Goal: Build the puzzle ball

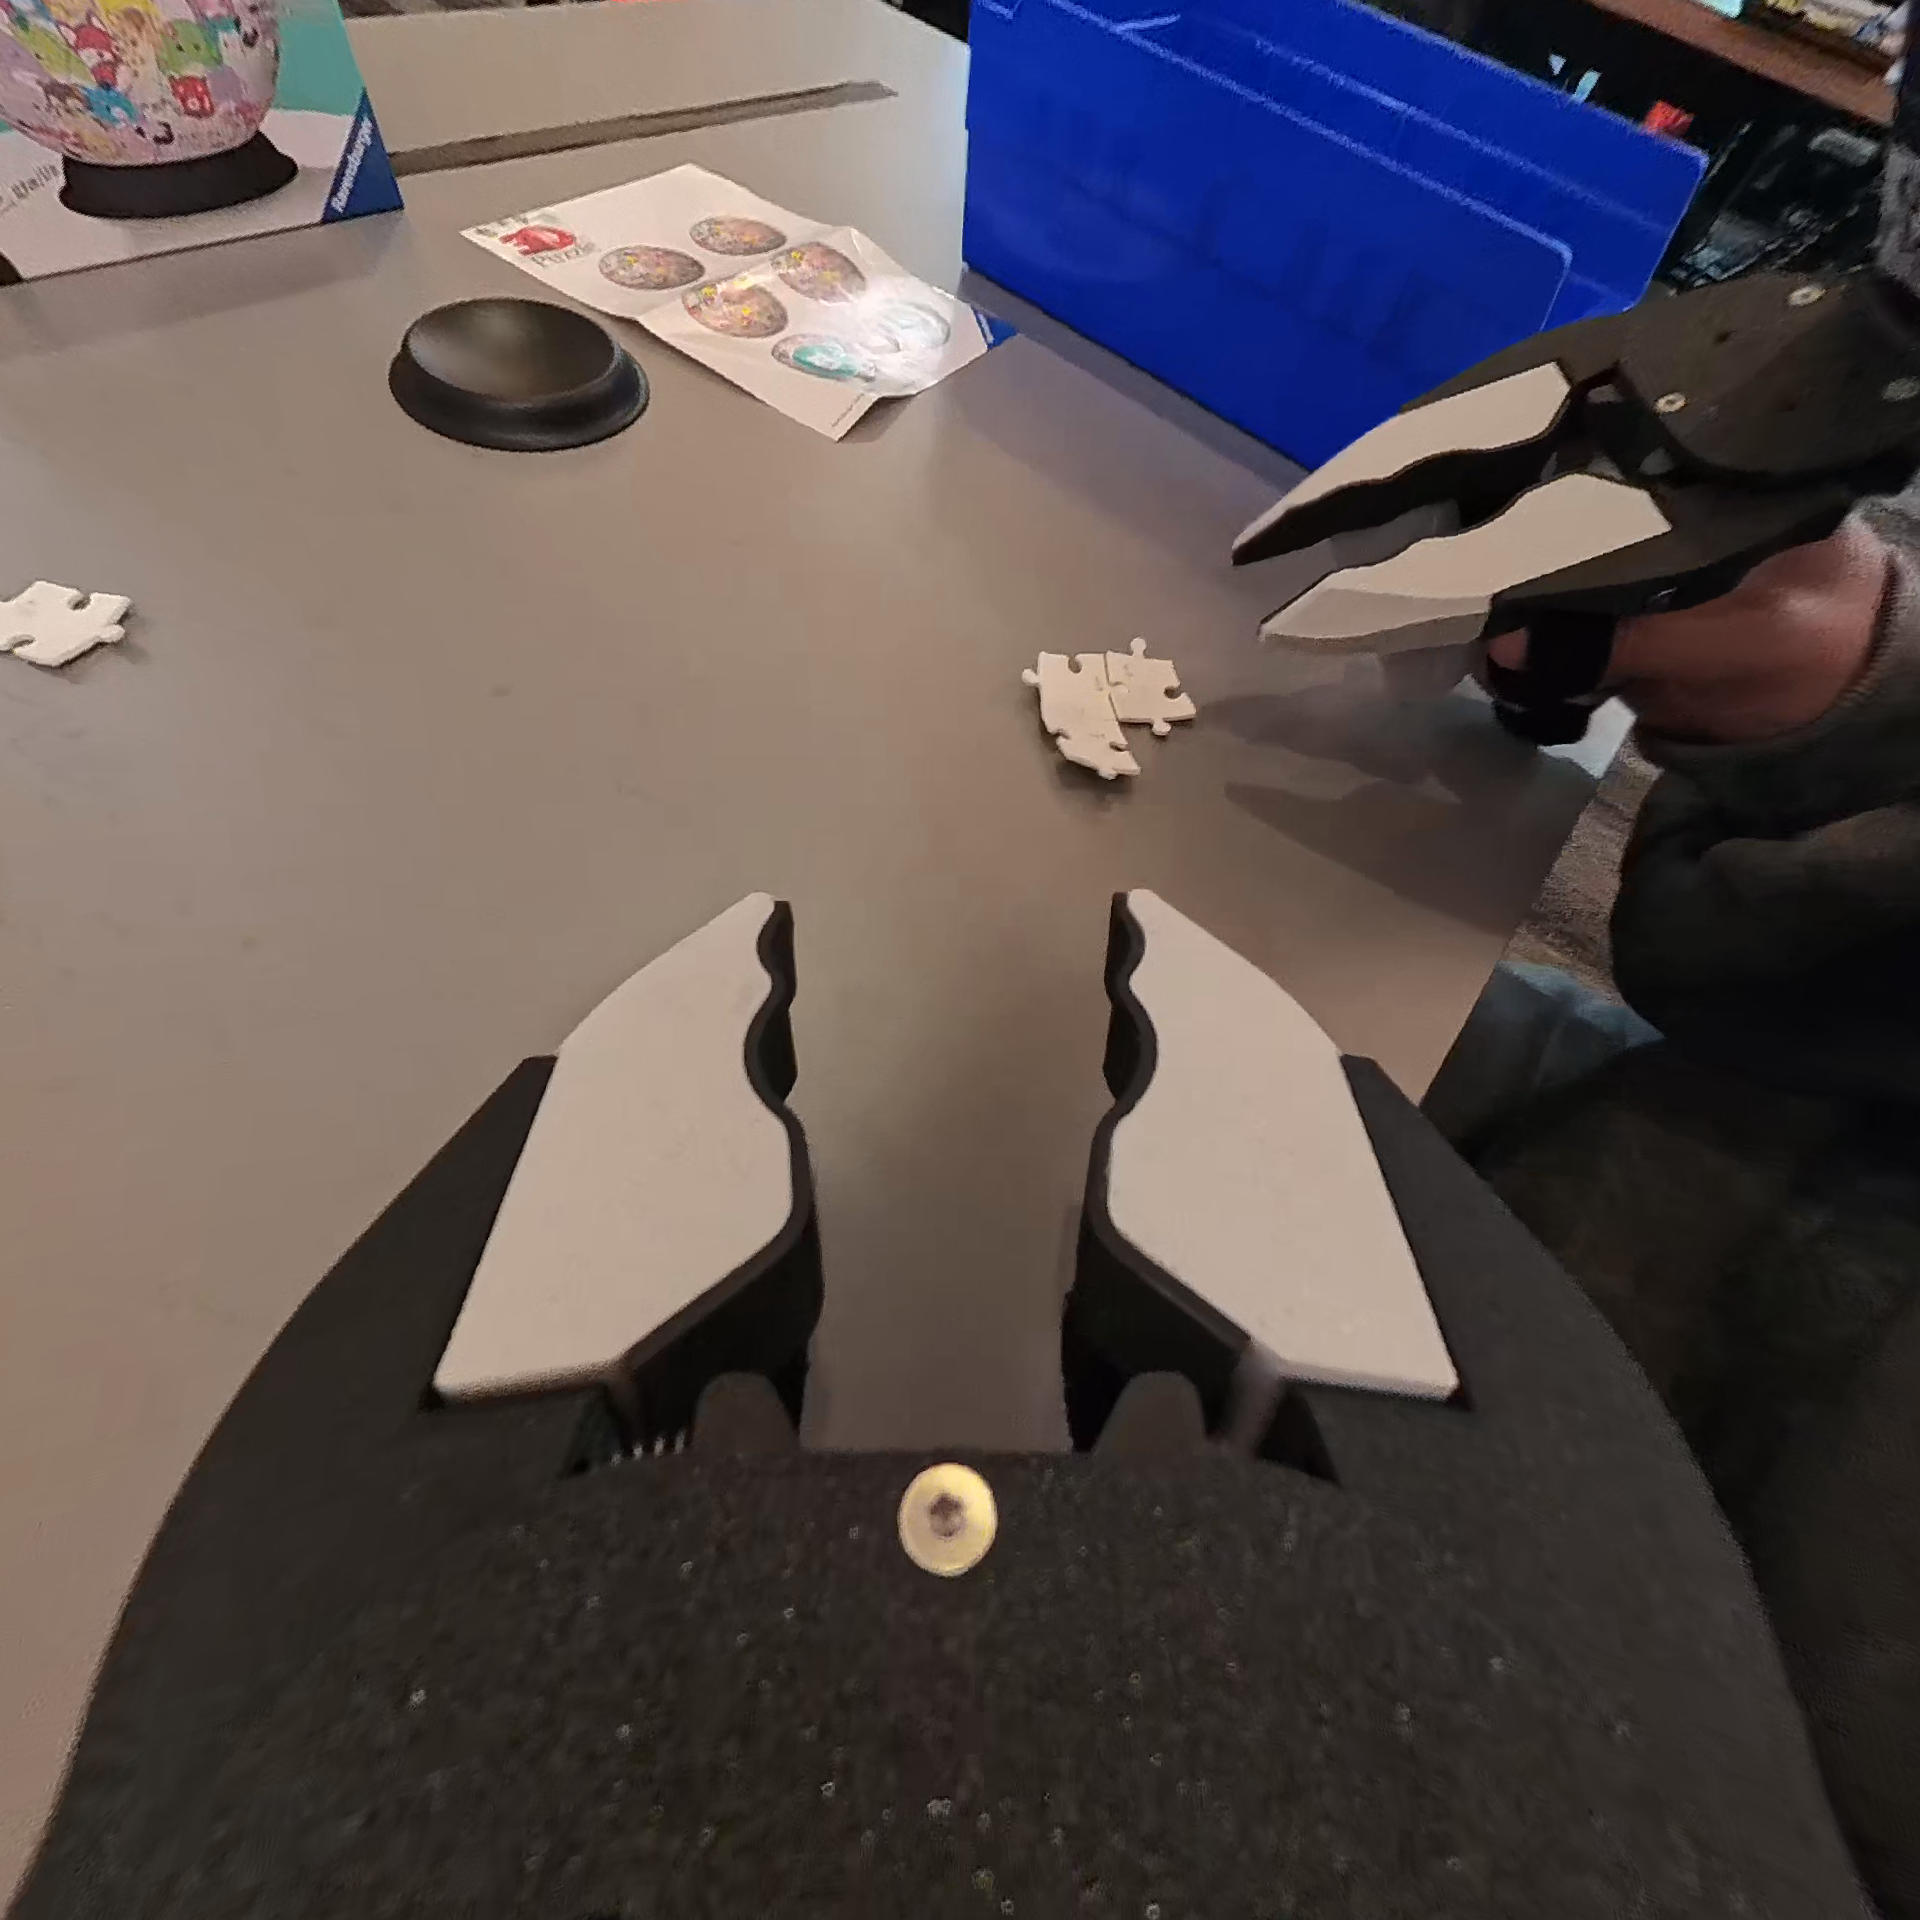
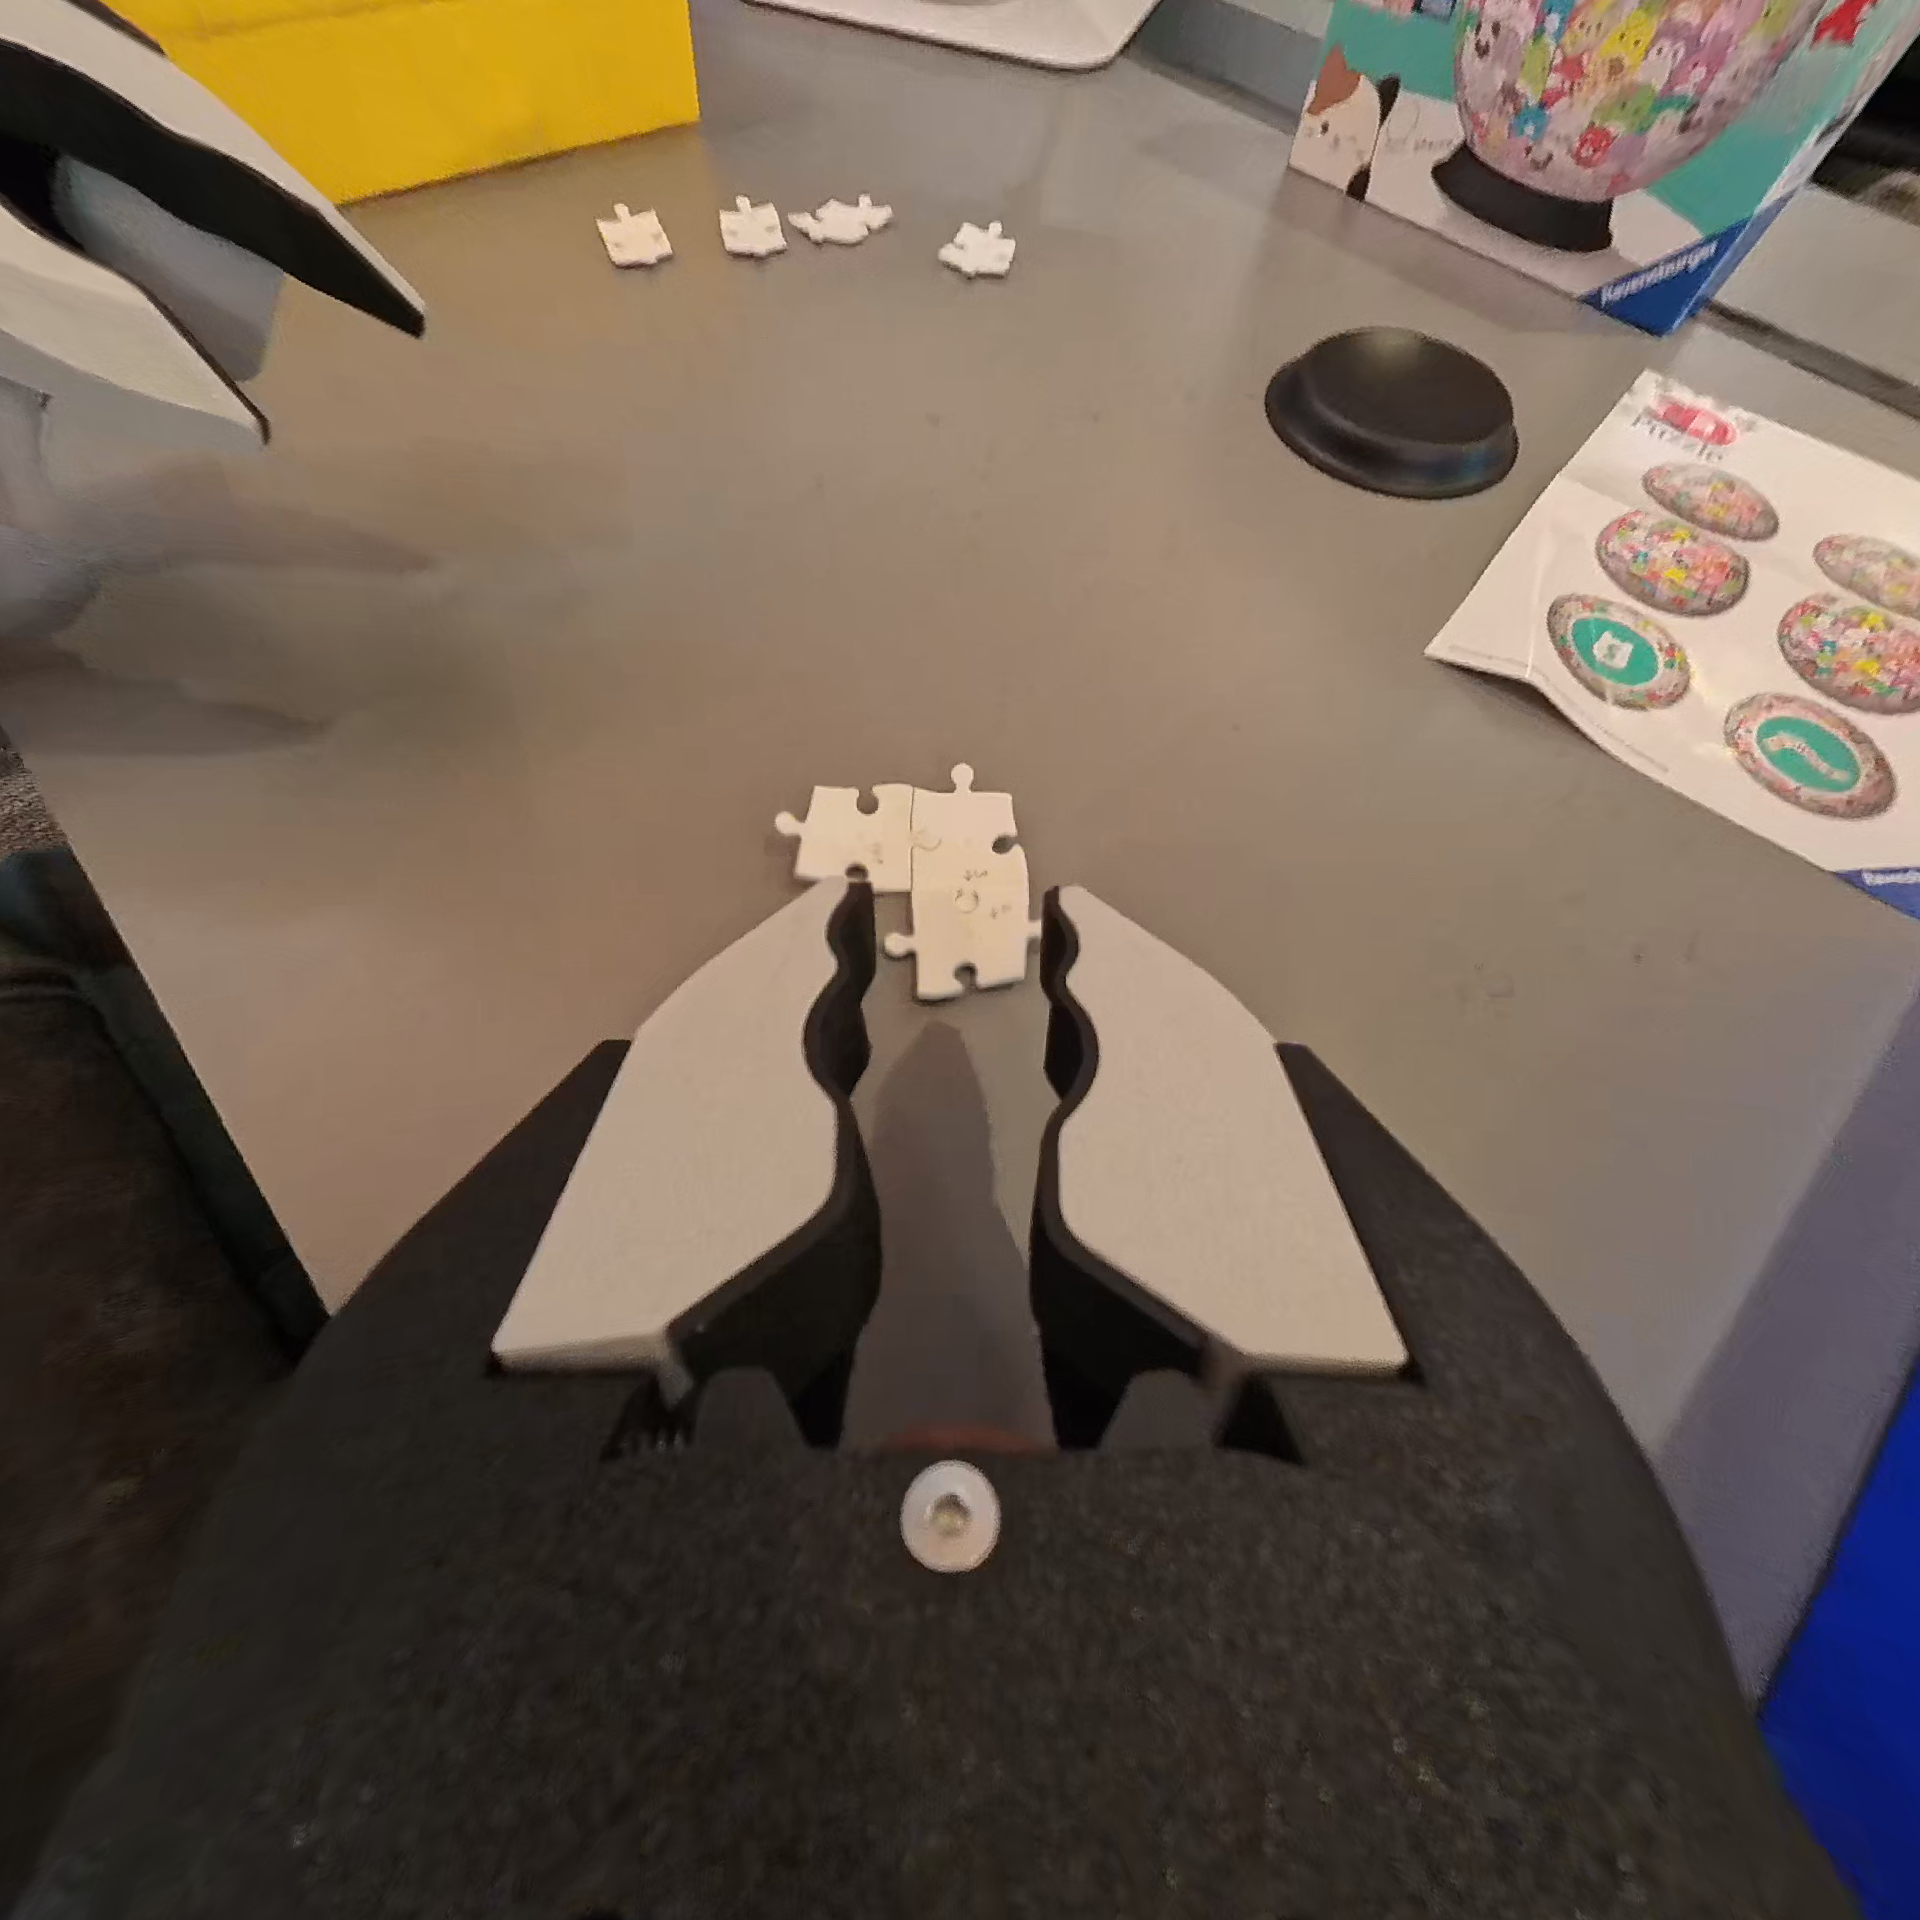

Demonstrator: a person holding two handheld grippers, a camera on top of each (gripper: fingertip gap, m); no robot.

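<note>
Right now the right gripper (image 2: 951,904) is hovering low over the grey table (image 2: 727,582), its jaws standing partly apart and gripping nothing, with the small joined cluster of white puzzle pieces (image 2: 930,883) lying at its twelve o'clock, the nearest piece sitting just between the fingertips. The left gripper (image 1: 945,904) is idling with its jaws wide apart and empty, pointing at bare table; from its view the cluster (image 1: 1107,701) is lying at about one o'clock and the right gripper is coming in from three.

To do this step well, I judge the right gripper should be closing on the near piece's free edge only, keeping low and level so the joints are not flexing apart, while the left is coming across to pin or steady the far side. A thin flat piece is likely to slide instead of lifting, so a shallow approach angle is mattering here.

Farther out, four loose white pieces (image 2: 800,231) are waiting in a row at eleven o'clock, the black stand (image 2: 1392,416) at one, the instruction sheet (image 2: 1704,644) at two, the puzzle box (image 2: 1621,135) beyond
</note>
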